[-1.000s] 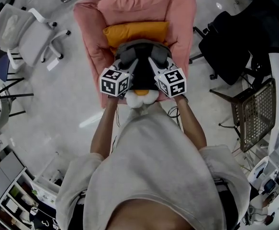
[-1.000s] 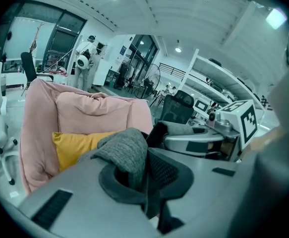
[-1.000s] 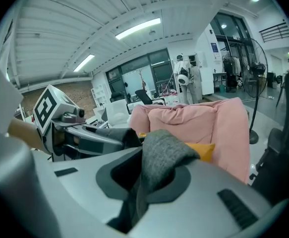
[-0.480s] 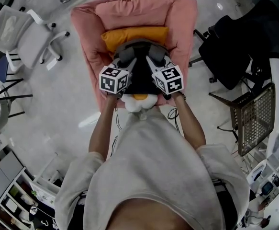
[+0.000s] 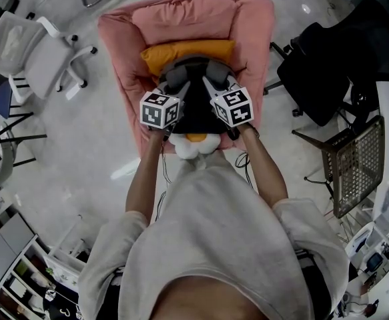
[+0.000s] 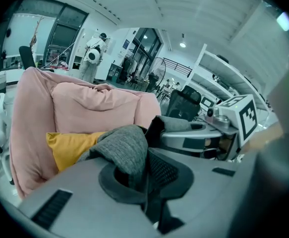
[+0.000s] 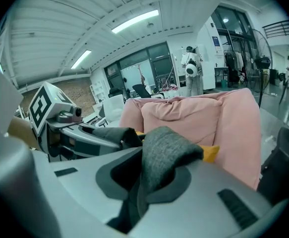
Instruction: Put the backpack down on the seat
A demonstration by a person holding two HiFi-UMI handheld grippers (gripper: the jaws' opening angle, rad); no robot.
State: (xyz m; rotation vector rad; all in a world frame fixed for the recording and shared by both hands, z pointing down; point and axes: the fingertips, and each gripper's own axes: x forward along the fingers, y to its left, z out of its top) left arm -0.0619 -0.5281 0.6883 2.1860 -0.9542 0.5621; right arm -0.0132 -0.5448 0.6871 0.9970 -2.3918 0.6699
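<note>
A black backpack (image 5: 195, 105) with grey shoulder straps and a white-and-orange lower part hangs over the front of a pink armchair (image 5: 122, 52). Behind it, a yellow cushion (image 5: 181, 48) lies on the seat. My left gripper (image 5: 174, 80) is shut on the left grey strap (image 6: 124, 148), which bulges up out of the jaws. My right gripper (image 5: 215, 79) is shut on the right grey strap (image 7: 164, 152) in the same way. Each gripper shows in the other's view: the right gripper (image 6: 203, 138) and the left gripper (image 7: 80, 133). The two grippers are close together, side by side.
A white office chair (image 5: 37, 45) stands left of the armchair. To the right are a black chair (image 5: 327, 59) and a metal mesh chair (image 5: 357, 159). Cables lie on the floor by the armchair's front right. Shelves fill the lower left corner.
Both grippers and the backpack have moved a little farther over the seat toward the yellow cushion. Both grips on the straps are unchanged.
</note>
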